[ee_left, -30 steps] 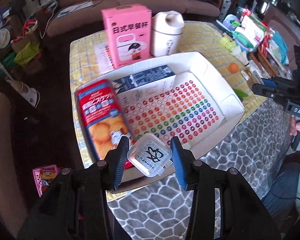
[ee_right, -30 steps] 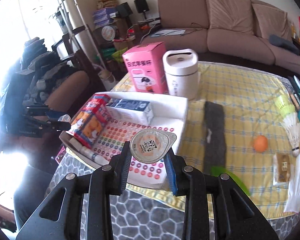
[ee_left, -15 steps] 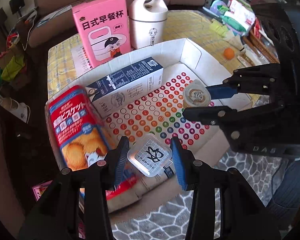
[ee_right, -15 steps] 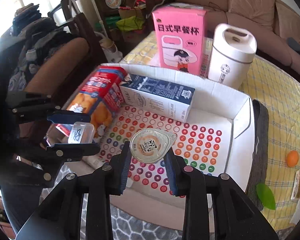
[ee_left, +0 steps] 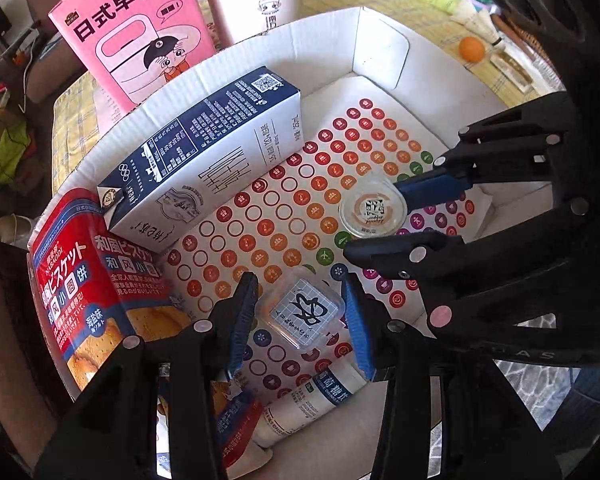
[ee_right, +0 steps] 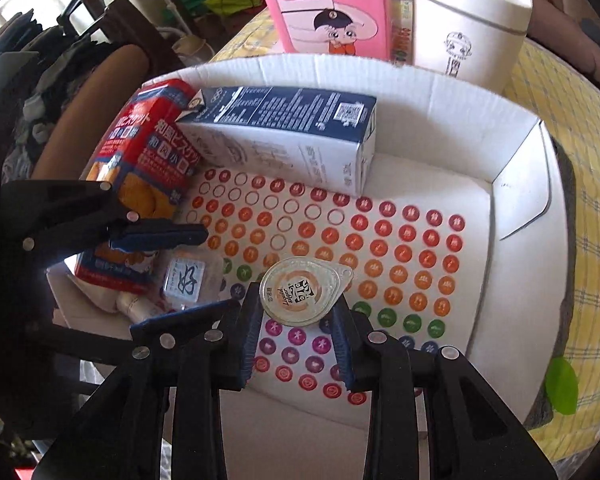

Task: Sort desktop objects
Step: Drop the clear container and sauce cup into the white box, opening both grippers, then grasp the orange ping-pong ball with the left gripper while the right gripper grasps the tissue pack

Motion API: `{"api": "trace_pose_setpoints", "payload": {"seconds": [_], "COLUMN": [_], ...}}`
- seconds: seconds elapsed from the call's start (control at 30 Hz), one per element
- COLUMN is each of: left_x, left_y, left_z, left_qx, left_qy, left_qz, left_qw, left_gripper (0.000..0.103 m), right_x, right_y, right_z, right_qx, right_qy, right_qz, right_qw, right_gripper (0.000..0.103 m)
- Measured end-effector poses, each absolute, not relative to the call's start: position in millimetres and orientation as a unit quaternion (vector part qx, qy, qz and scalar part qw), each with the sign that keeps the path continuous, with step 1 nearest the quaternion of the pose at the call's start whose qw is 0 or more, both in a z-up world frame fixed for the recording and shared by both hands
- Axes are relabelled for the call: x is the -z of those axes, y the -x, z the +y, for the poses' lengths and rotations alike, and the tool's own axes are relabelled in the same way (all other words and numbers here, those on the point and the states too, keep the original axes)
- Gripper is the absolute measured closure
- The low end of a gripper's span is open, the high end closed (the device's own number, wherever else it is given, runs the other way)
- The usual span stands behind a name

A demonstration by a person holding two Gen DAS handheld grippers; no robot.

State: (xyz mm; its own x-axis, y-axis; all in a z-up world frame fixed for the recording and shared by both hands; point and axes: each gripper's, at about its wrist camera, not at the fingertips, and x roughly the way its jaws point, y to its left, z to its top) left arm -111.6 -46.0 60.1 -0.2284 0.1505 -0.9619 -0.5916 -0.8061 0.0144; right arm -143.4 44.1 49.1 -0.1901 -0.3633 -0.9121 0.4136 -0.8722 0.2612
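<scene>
Left wrist view: the left gripper (ee_left: pixel 300 312), jaws partly apart, clamps a small square clear plastic tub with a black-character label (ee_left: pixel 301 313) above the near edge of the white cardboard tray (ee_left: pixel 380 56), over its sheet of coloured dot stickers (ee_left: pixel 332 184), with a red biscuit box (ee_left: pixel 88 288) at the left edge, a navy-and-white carton (ee_left: pixel 204 160) lying behind and a white tube (ee_left: pixel 312 400) below.

Right wrist view: the right gripper (ee_right: pixel 298 320), jaws narrowly apart, grips a round foil-lidded cup (ee_right: pixel 300 292) above the same sheet, just beside the left gripper; a pink box (ee_right: pixel 332 4) and a white lidded canister (ee_right: pixel 468 20) stand beyond the far edge.
</scene>
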Motion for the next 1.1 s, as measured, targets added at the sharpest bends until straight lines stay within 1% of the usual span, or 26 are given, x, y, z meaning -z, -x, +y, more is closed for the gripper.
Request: {"api": "trace_pose_setpoints", "payload": {"seconds": [0.07, 0.13, 0.17, 0.3, 0.33, 0.37, 0.4, 0.43, 0.47, 0.5, 0.53, 0.57, 0.63, 0.67, 0.7, 0.73, 0.8, 0.97, 1.1], "left_x": [-66, -78, -85, -114, -121, -126, -131, -136, -139, -141, -143, -143, -144, -143, -143, -142, -140, -129, -113], "left_y": [111, 113, 114, 123, 124, 125, 125, 126, 127, 127, 128, 128, 131, 132, 134, 136, 141, 152, 163], "left_z": [-52, -60, -64, -72, -70, -69, -64, -58, -49, -39, -29, -18, 4, 15, 27, 39, 64, 132, 188], "left_qx": [-0.764, -0.773, -0.777, -0.797, -0.801, -0.805, -0.808, -0.81, -0.812, -0.813, -0.813, -0.813, -0.809, -0.807, -0.805, -0.802, -0.799, -0.793, -0.791], "left_qy": [0.573, 0.568, 0.565, 0.544, 0.538, 0.533, 0.527, 0.521, 0.515, 0.512, 0.51, 0.509, 0.51, 0.511, 0.512, 0.513, 0.515, 0.515, 0.508], "left_qz": [0.175, 0.144, 0.129, 0.101, 0.09, 0.081, 0.074, 0.071, 0.07, 0.069, 0.068, 0.065, 0.054, 0.048, 0.041, 0.036, 0.035, 0.056, 0.101], "left_qw": [0.241, 0.244, 0.247, 0.242, 0.246, 0.249, 0.254, 0.259, 0.264, 0.269, 0.273, 0.276, 0.286, 0.292, 0.297, 0.304, 0.309, 0.319, 0.326], "left_gripper": [0.053, 0.034, 0.031, 0.031, 0.031, 0.031, 0.028, 0.022, 0.019, 0.014, 0.009, 0.008, 0.007, 0.005, 0.0, 0.0, 0.0, 0.0, 0.0], "right_x": [-55, -67, -75, -117, -127, -136, -143, -150, -155, -159, -161, -163, -160, -157, -155, -152, -147, -123, -104], "right_y": [141, 136, 133, 116, 113, 109, 105, 102, 99, 96, 95, 93, 91, 90, 87, 85, 79, 70, 71], "right_z": [52, 63, 70, 109, 119, 131, 146, 159, 174, 191, 205, 222, 252, 266, 279, 293, 321, 388, 415], "right_qx": [0.777, 0.786, 0.792, 0.827, 0.836, 0.846, 0.855, 0.865, 0.874, 0.88, 0.883, 0.887, 0.891, 0.891, 0.892, 0.894, 0.899, 0.895, 0.894], "right_qy": [-0.578, -0.563, -0.554, -0.503, -0.491, -0.48, -0.471, -0.462, -0.453, -0.448, -0.445, -0.441, -0.438, -0.439, -0.441, -0.438, -0.432, -0.429, -0.429], "right_qz": [0.006, -0.015, -0.024, -0.04, -0.043, -0.043, -0.039, -0.032, -0.026, -0.026, -0.031, -0.04, -0.057, -0.063, -0.065, -0.064, -0.07, -0.123, -0.126], "right_qw": [0.249, 0.255, 0.255, 0.247, 0.24, 0.229, 0.214, 0.195, 0.175, 0.158, 0.145, 0.13, 0.105, 0.093, 0.079, 0.061, 0.033, -0.012, -0.016], "right_gripper": [0.062, 0.057, 0.057, 0.057, 0.055, 0.048, 0.044, 0.037, 0.033, 0.03, 0.024, 0.019, 0.015, 0.009, 0.006, 0.001, 0.001, 0.001, 0.001]}}
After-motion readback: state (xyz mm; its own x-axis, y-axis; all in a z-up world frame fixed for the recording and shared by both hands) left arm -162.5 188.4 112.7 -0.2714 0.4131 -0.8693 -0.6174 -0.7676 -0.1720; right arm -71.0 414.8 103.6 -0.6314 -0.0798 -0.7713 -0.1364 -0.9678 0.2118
